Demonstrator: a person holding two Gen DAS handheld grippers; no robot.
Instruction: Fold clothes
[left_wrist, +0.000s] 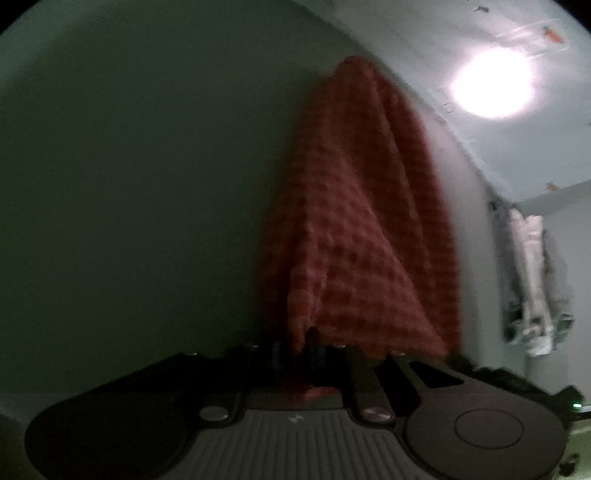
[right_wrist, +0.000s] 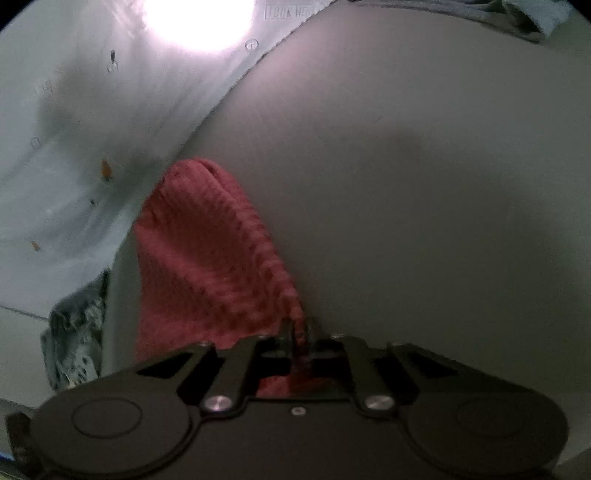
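Observation:
A red waffle-textured cloth (left_wrist: 354, 221) hangs stretched away from my left gripper (left_wrist: 297, 345), which is shut on its edge. The same red cloth (right_wrist: 207, 258) shows in the right wrist view, where my right gripper (right_wrist: 297, 332) is shut on another part of its edge. Both grippers hold the cloth lifted above a plain grey surface (right_wrist: 406, 184). The far end of the cloth droops toward the surface's edge. The cloth's full outline is hidden by folds and blur.
A pale sheet with small orange prints (right_wrist: 74, 166) lies beyond the grey surface, with a bright light glare (left_wrist: 491, 85) on it. A patterned grey-white garment (left_wrist: 532, 288) lies at the right; it also shows in the right wrist view (right_wrist: 74, 332).

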